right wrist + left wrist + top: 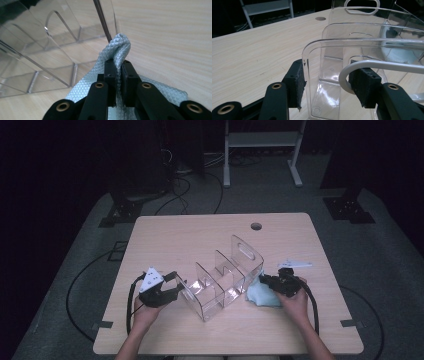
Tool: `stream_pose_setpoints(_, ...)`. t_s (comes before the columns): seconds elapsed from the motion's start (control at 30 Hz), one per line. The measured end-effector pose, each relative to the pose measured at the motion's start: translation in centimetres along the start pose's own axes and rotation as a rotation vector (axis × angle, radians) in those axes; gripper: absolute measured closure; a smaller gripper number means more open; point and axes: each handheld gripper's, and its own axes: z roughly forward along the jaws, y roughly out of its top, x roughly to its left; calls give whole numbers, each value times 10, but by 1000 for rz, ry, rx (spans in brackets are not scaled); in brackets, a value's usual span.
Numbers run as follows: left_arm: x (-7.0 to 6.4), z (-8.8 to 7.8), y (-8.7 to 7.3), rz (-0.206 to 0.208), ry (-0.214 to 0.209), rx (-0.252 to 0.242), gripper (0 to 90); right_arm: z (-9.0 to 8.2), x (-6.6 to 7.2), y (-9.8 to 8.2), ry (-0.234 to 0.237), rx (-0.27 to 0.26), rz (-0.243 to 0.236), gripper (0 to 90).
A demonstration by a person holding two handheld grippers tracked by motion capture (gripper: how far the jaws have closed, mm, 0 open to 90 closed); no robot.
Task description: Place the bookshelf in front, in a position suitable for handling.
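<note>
We hold the left gripper (172,282) near the desk's (200,227) front left, its jaws set either side of the near end wall of the clear acrylic organizer (220,280); whether the pads press it we cannot tell. The organizer stands mid-desk. Toward the right edge, our right gripper (267,281) is clenched on a fold of the pale blue cloth (260,296), which lies against the organizer's side.

The clear organizer (362,42) runs off the left gripper view's right edge, and the right claw (118,82) hides the pinched cloth (120,47) fold.
</note>
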Motion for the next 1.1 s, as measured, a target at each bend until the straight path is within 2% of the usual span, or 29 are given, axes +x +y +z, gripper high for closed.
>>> stream_pose_setpoints(0.13, -1, 0, -2, -1, -4, -15, 475, 5, -2, -3, 1, 29, 12, 838)
stream_pose_setpoints(0.3, -3, -1, -4, 9, -26, -24, 475, -12, 3, 8, -1, -46, -11, 838)
stream_pose_setpoints(0.33, -4, -1, -4, 7, -30, -26, 475, -13, 3, 9, -5, -46, -14, 837)
stream_pose_setpoints(0.4, -4, -1, -4, 10, -32, -26, 475, -11, 1, 6, -2, -42, -1, 838)
stream_pose_setpoints(0.57, -6, -3, -6, 5, -32, -33, 475, 5, -7, -6, -1, 31, 27, 837)
stream_pose_setpoints(0.63, -7, -3, -6, 1, -31, -35, 474, 4, -7, -5, -5, 30, 25, 837)
stream_pose_setpoints(0.8, -7, -3, -6, -11, -32, -39, 474, -9, 1, 4, -9, -33, -8, 838)
stream_pose_setpoints(0.87, -6, -2, -6, -15, -31, -39, 474, -3, -2, 0, -11, -16, -4, 837)
stream_pose_setpoints(0.97, -7, -2, -6, -18, -26, -40, 472, 11, -8, -9, -14, 46, 21, 837)
stream_pose_setpoints(1.03, -7, -2, -6, -21, -25, -41, 471, 11, -7, -10, -14, 48, 25, 838)
stream_pose_setpoints(1.1, -7, -2, -6, -29, -23, -42, 467, 3, 1, -8, 0, 24, 14, 838)
